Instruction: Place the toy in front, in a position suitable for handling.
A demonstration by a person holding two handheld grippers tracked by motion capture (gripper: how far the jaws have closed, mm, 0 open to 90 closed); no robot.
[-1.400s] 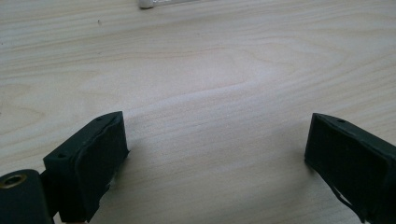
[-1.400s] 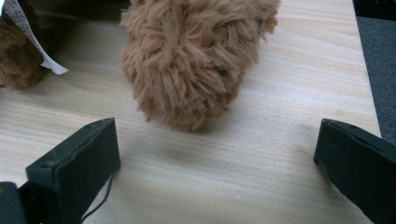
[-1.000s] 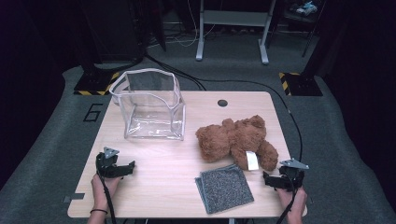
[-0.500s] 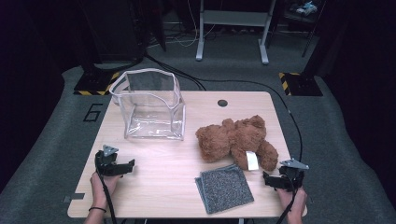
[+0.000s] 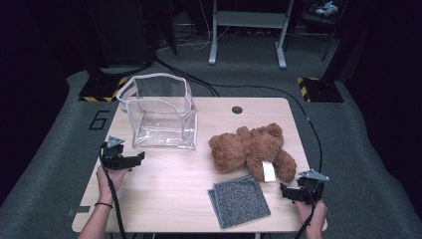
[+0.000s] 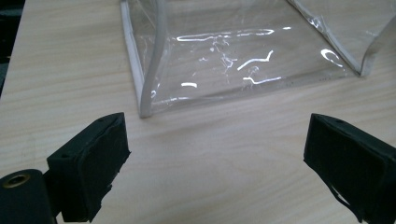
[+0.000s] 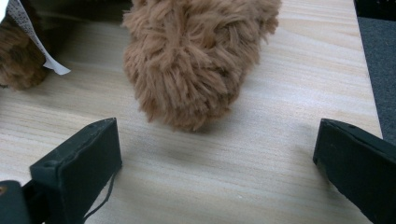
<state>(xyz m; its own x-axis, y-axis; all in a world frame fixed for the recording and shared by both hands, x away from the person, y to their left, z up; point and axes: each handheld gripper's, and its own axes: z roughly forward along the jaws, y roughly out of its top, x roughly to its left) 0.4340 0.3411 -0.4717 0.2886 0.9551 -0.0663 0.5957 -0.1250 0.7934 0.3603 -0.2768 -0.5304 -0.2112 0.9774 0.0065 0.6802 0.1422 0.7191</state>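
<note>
At the lower left of the high view, the left gripper [image 5: 138, 157] is edging toward the clear bin [image 5: 160, 110], jaws spread and empty, while the right gripper [image 5: 284, 190], also spread, is waiting beside the teddy bear [image 5: 251, 149] and grey cloth [image 5: 240, 200], suggesting 1 approach beginning.

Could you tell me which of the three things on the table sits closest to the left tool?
The clear plastic bin: it stands just ahead of the left tool, with its near corner close before the open jaws. The brown teddy bear and grey cloth lie towards the right tool.
</note>
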